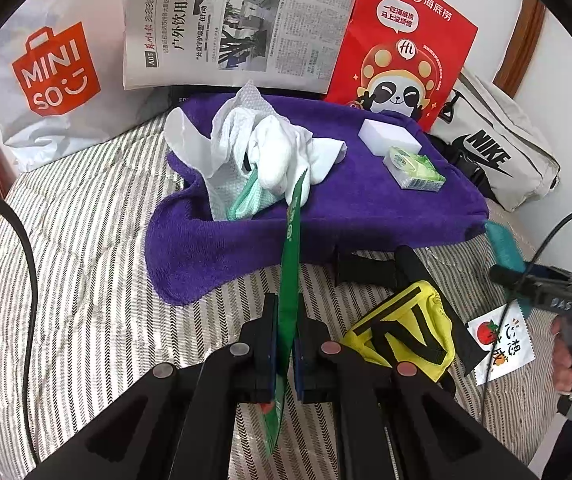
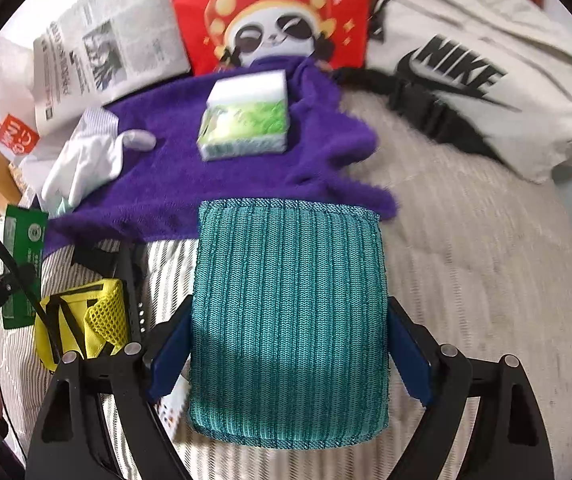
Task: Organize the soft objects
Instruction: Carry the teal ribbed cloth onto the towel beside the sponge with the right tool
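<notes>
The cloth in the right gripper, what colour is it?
Teal with dark vertical stripes; the right wrist view shows it best.

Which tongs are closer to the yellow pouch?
Left. The left tongs, shut on a green packet, sit right beside the yellow pouch. The right tongs, holding a teal cloth, are farther away.

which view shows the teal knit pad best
The right wrist view: the teal knit pad fills the centre between the right claw fingers, its ribbed weave clear. The left wrist view shows only a thin edge-on sliver of it at far right.
</notes>
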`<state>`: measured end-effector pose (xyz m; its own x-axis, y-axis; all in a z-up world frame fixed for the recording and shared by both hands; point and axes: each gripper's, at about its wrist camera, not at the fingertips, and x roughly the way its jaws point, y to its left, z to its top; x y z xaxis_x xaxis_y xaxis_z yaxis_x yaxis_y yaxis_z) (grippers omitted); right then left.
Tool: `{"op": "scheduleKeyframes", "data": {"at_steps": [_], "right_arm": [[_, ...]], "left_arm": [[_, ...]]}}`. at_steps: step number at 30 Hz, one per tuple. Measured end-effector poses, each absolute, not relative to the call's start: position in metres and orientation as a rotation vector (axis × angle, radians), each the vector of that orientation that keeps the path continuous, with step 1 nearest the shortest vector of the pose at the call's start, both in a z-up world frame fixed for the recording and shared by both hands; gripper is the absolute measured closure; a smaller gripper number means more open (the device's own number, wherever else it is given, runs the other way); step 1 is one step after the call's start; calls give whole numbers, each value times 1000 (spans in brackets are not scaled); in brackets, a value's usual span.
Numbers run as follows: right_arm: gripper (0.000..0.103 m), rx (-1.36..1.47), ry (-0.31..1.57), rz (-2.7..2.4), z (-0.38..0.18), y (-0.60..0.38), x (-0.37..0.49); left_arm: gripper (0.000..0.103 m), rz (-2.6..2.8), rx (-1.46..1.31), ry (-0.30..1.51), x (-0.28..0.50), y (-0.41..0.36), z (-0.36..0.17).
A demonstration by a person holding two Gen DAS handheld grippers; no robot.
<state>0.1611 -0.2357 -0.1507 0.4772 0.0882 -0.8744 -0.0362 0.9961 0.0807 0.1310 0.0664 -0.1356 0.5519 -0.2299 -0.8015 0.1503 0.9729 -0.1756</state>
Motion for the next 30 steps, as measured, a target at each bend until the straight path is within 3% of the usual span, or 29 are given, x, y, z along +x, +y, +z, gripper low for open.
{"op": "scheduleKeyframes", "data": {"at_steps": [30], "right_arm": [[16,1,995,197,-98,-212,196]], "left_arm": [[97,-256,-140,917,138,71,-90]]}}
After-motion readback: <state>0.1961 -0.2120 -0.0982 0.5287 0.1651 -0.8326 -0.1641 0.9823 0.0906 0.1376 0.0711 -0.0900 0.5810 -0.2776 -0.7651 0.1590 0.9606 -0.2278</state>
